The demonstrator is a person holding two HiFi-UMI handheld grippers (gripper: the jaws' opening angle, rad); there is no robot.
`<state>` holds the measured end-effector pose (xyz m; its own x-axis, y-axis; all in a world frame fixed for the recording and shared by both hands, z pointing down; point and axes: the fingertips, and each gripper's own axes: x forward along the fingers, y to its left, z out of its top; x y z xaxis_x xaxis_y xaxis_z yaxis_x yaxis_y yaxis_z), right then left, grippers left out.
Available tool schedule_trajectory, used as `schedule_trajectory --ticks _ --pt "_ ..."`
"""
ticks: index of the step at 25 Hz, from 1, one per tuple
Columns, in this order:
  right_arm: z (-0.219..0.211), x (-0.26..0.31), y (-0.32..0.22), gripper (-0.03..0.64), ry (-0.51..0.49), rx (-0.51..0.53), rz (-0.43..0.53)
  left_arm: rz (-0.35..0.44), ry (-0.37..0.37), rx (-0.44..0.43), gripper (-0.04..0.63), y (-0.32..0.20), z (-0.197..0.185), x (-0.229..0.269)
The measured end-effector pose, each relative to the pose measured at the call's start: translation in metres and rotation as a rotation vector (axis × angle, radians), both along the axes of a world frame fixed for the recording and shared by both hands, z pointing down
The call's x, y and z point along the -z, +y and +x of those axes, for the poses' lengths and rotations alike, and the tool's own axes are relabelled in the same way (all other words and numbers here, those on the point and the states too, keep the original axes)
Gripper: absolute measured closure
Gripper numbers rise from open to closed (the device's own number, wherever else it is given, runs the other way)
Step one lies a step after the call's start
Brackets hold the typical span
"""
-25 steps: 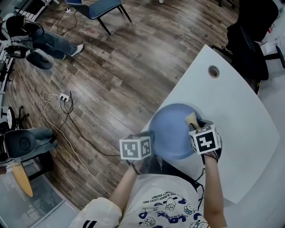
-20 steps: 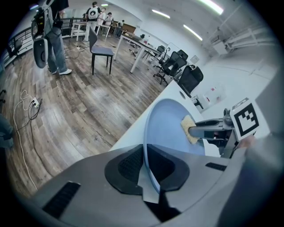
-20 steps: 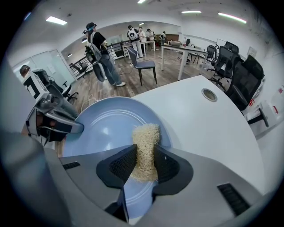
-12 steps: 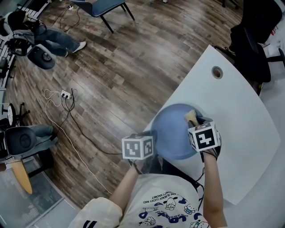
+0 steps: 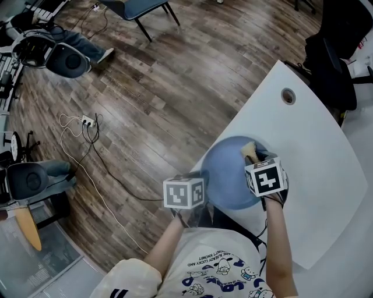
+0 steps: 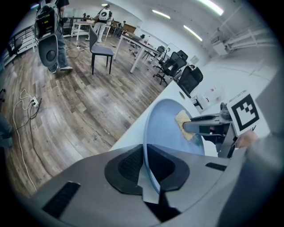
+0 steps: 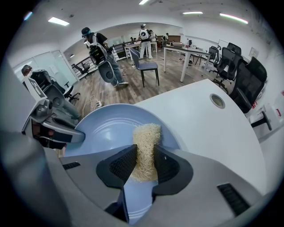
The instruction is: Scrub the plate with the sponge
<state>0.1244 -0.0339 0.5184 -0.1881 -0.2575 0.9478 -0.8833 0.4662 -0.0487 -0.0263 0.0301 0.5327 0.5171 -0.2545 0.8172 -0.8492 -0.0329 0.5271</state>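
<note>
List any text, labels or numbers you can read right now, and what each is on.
Nothing reads clearly.
Shirt: lettering printed round cartoon figures, upside down and too small to read.
Left marker cube, right marker cube: black-and-white square patterns, no letters.
Plate, sponge: no print.

Dark wood-plank floor (image 5: 175,75), with a power strip (image 5: 86,123) and loose cables beside it. The white table (image 5: 317,157) has a round cable hole (image 5: 288,95). A blue chair (image 5: 137,7) stands well apart, and black office chairs (image 5: 335,52) crowd the table's far edge. Strip lights (image 7: 57,21) are on overhead. There may be glass partitions (image 7: 49,60) on the far side.
</note>
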Motion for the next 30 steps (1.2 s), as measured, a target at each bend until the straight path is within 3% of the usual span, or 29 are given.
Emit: schedule_trajectory --ticks 30 --pt "-0.060 -0.004 -0.004 0.497 -0.055 0.106 0.005 0.000 -0.001 0.015 0.566 0.000 -0.001 -0.002"
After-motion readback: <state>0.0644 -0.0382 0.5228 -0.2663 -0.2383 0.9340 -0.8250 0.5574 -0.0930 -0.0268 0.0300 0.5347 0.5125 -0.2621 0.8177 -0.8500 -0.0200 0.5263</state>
